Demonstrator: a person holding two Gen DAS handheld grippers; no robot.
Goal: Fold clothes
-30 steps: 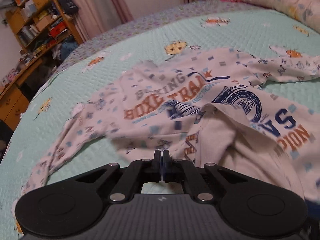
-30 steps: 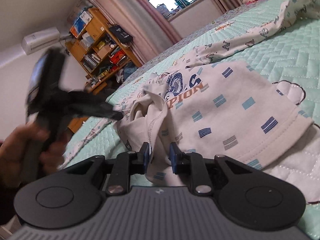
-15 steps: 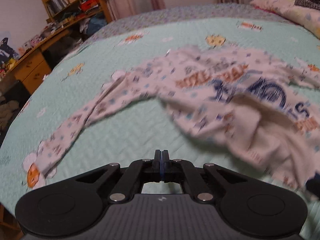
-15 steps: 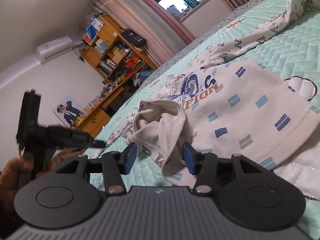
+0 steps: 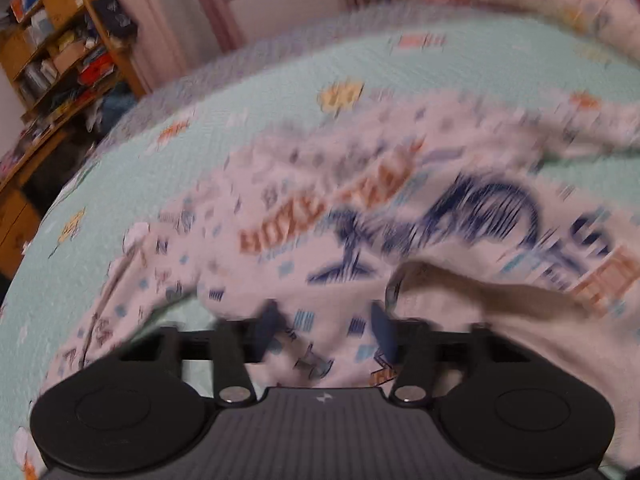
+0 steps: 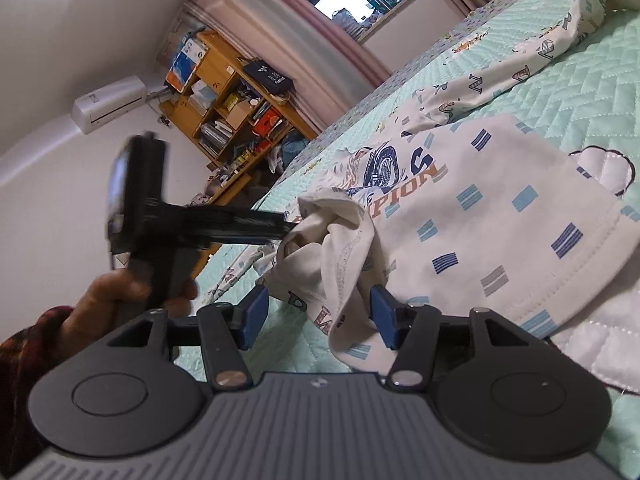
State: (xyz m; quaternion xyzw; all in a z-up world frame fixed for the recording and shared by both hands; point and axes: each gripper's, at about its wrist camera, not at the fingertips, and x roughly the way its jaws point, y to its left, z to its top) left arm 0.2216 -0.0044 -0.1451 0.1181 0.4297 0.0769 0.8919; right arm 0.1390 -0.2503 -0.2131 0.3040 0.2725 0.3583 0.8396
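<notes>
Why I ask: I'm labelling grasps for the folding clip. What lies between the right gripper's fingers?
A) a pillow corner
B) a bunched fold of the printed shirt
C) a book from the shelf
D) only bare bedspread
B: in the right wrist view a bunched fold of the printed shirt hangs between the fingers of the right gripper. Its jaws have just been opening and stand wide apart around the cloth.

The left wrist view looks steeply down over its own jaws, close above the printed shirt point(image 5: 360, 208) on the bed point(image 5: 248, 92), facing the bookshelf point(image 5: 60, 52) and window; it is motion-blurred. The right wrist view sits low, nearly level and rolled, looking across the same shirt toward that bookshelf. Both share the shirt's bunched hem, and the right view also catches the left gripper point(image 6: 286, 226).
</notes>
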